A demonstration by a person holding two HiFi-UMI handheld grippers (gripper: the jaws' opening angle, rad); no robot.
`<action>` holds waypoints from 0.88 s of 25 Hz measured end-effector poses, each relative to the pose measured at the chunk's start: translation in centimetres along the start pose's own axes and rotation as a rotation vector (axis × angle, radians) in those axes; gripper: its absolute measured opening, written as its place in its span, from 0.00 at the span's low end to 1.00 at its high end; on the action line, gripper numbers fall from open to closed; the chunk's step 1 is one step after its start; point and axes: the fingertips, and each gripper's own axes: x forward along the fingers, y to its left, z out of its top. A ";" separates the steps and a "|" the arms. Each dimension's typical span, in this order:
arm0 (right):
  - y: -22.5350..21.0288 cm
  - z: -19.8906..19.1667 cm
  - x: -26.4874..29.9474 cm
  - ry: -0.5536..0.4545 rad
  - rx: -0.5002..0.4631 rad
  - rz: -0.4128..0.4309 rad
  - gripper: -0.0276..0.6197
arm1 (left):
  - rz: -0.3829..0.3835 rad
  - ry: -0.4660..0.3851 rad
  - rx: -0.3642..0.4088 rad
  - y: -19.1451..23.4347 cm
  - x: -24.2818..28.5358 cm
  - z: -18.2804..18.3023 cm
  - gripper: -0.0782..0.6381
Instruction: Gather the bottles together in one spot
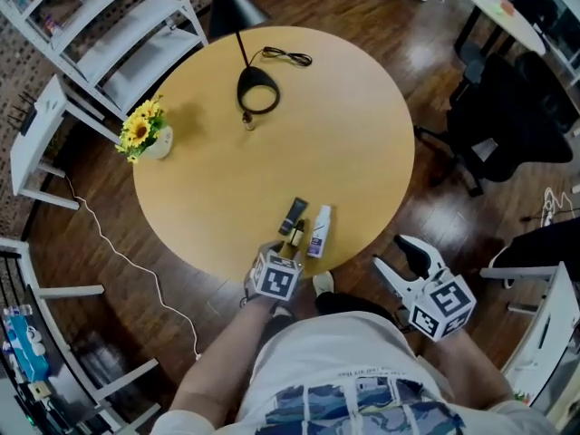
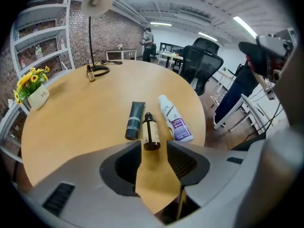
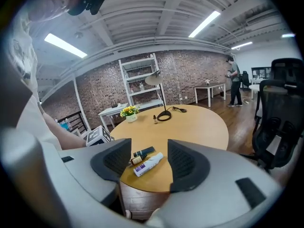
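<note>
Best pinching the small brown glass bottle (image 2: 151, 133), lying by the round wooden desk (image 2: 80, 120)'s near edge, across its stiff, probably slick body, with left tool (image 2: 153, 146) and right tool (image 3: 149, 152) wide open, gripping nothing.

Round table (image 1: 317, 125), desk lamp (image 1: 258, 91), sunflower pot (image 1: 145, 132)

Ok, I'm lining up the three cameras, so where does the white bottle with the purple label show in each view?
Head view: white bottle lies below centre, by the near edge of the table.
Left gripper view: white bottle lies right of centre, pointing away.
Right gripper view: white bottle lies low centre.
Shared landmark: yellow flowers at the table's rim.
</note>
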 end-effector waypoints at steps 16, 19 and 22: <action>-2.4 -0.2 2.2 0.022 0.020 0.074 0.44 | 0.039 -0.016 0.010 0.6 0.6 0.5 0.30; -0.4 0.5 3.4 0.010 0.020 0.129 0.42 | 0.019 -0.134 -0.013 0.6 -2.8 1.7 0.29; 2.3 2.1 4.7 -0.011 0.049 0.211 0.38 | -0.031 -0.327 -0.006 -0.5 -8.0 4.2 0.30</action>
